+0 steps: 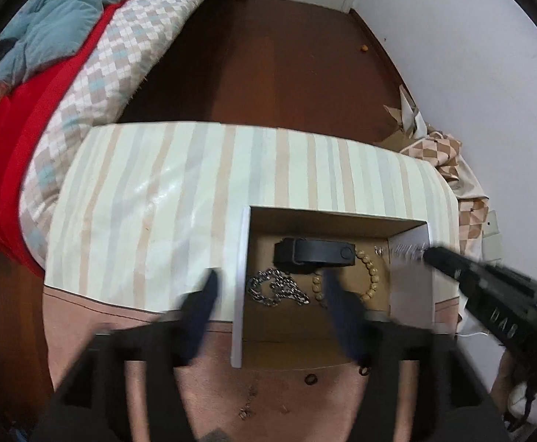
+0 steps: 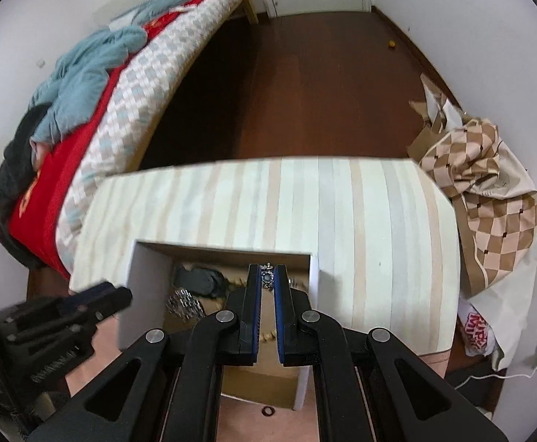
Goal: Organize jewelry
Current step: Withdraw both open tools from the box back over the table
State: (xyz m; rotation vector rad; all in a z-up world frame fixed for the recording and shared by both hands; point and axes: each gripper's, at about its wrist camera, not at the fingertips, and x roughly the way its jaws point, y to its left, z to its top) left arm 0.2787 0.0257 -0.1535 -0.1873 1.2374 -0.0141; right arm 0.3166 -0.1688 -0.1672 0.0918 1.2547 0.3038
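The left tool hangs over the near left corner of an open box that sits on the striped surface. Its jaws stand well apart with nothing between the pads; one finger is over the surface just outside the box wall, the other over the box floor. Both fingers are blurred.

Inside the box, just ahead of that tool, lie a silver chain, a loop of wooden beads and a black strap. A small metal piece lies at the far right corner; too small to tell what it is.

The right tool points down into the box from the right side, its jaws nearly closed on a small silvery ornament pinched at the fingertips. Beneath it the box floor shows more beads.

On the right tool's body, seen from the left camera, pale letters appear, but blur keeps them unreadable. To the right of the surface a white bag carries red print, partly hidden and not fully legible.

A bed lies off to the left.
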